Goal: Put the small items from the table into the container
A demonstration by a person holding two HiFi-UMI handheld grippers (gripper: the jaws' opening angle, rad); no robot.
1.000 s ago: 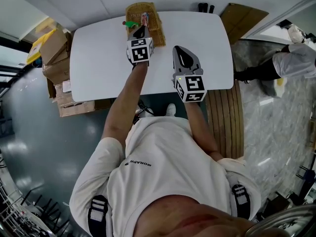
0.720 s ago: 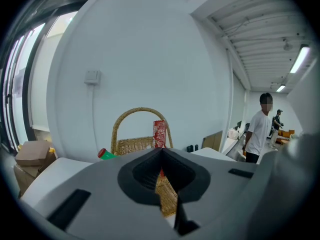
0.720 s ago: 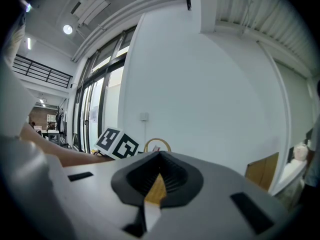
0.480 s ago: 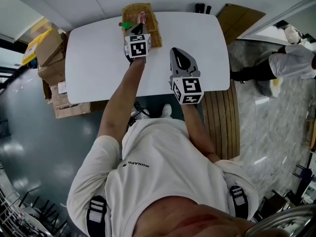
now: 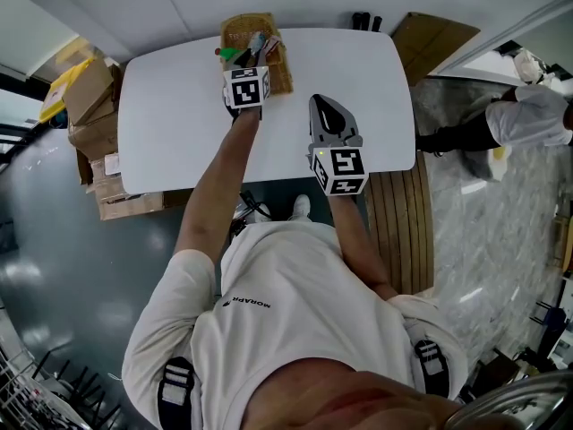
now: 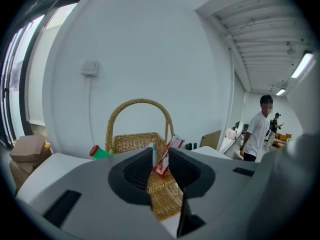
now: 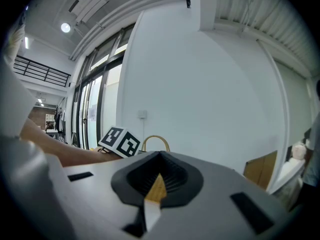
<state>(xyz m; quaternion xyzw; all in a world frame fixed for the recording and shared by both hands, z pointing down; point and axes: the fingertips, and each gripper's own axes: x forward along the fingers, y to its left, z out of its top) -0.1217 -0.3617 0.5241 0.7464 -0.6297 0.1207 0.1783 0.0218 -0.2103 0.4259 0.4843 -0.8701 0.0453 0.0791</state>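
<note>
Left gripper view: left tool (image 6: 160, 154) opening around packet (image 6: 162, 167).

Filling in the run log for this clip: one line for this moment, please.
left gripper: jaws opening, red-and-white packet between them, at wicker basket | right gripper: shut, empty, over table | phase: release

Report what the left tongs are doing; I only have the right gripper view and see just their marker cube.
Observer: The left tongs are opening, a red-and-white packet between them over the wicker basket.
Operator: Check the table for leftovers.
Observer: Head view shows no loose items on the white table, where visible.
Operator: Name anything else at the basket.
Observer: A green bottle with a red cap pokes out at its left side.
</note>
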